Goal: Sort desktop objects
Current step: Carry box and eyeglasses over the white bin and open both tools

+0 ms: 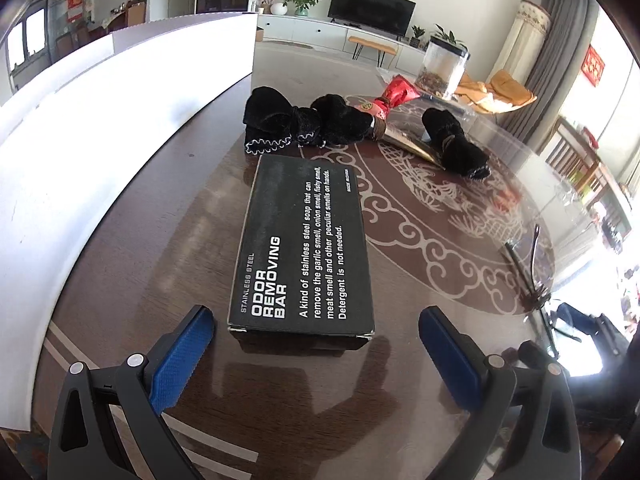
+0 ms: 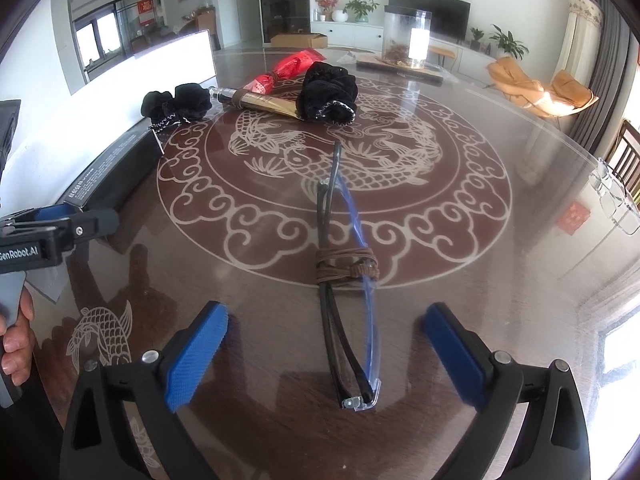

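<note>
On the round table [image 2: 500, 240], dark wood under glass with a pale fish-and-cloud inlay:

1. Black box [image 1: 304, 248], printed "ODOR REMOVING BAR", lying flat near the table's left side. Left gripper [image 1: 316, 340] sits just short of its near end, blue pads [image 1: 184, 356] spread wider than the box, touching nothing.
2. Folded glasses [image 2: 348, 292], black arms, clear blue-tinted front, bound round the middle with brown cord [image 2: 346, 268]. They lie lengthwise between the fingers of the right gripper [image 2: 324, 344]; jaws wide, pads clear of the frame on both sides.
3. Black velvet pouch [image 1: 304, 122], silver-stitched edge, beyond the box's far end.
4. Second black pouch [image 1: 456, 144], to the right of the first, resting over one end of a gold tube [image 1: 408, 144].
5. Red foil packet [image 1: 396, 94], behind the tube.
6. Clear jar [image 1: 442, 68] with brownish contents at its bottom, far side of the table.
7. White board [image 1: 100, 128], standing along the left edge beside the box.

The person's hand [image 2: 16, 340] grips the left tool's handle, seen from the right wrist view.
</note>
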